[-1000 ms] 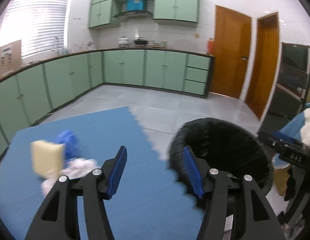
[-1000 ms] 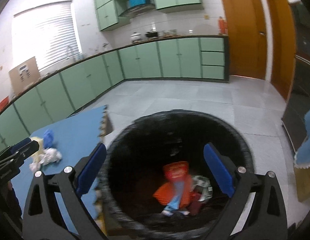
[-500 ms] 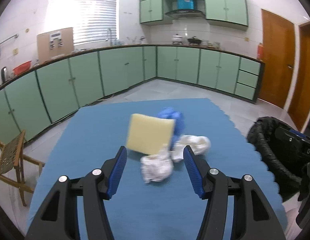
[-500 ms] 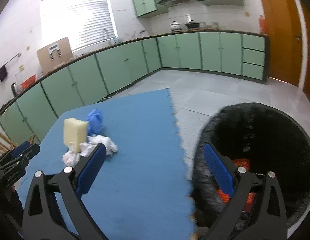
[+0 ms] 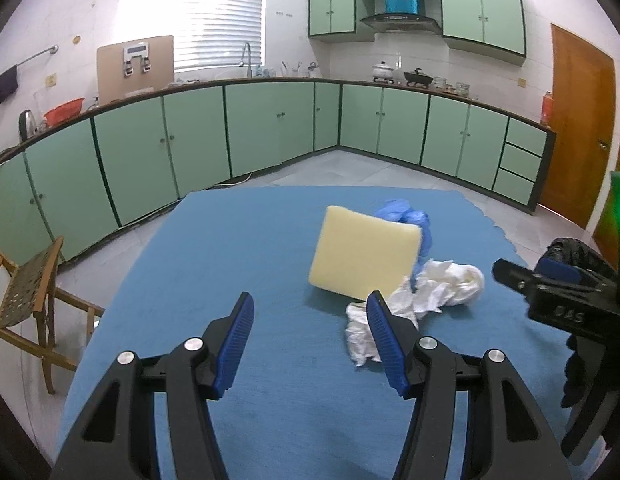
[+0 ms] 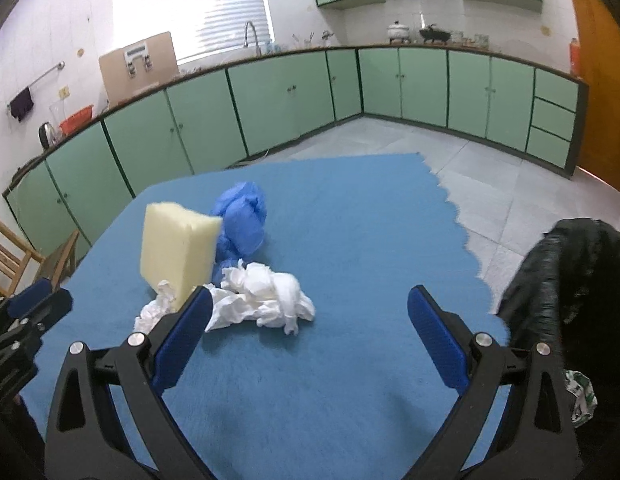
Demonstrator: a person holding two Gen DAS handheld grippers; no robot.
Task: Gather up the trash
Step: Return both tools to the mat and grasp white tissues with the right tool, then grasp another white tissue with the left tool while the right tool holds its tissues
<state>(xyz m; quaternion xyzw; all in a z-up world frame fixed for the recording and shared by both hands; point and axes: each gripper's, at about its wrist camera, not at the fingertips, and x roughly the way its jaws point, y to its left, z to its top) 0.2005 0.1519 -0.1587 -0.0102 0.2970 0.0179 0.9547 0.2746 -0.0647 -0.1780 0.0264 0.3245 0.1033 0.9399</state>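
Both the left gripper [image 5: 308, 334] and the right gripper [image 6: 308, 330], body embossed "DAS", had jaws spread and empty above the blue foam mat [image 6: 350, 220], where the pale yellow sponge block [image 5: 364, 256], crumpled white tissues [image 6: 266, 298] and blue plastic wad [image 6: 242, 216] lay touching.

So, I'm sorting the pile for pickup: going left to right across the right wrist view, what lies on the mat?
yellow sponge → blue glove → white tissue wad → black trash bin, off the mat's right edge.
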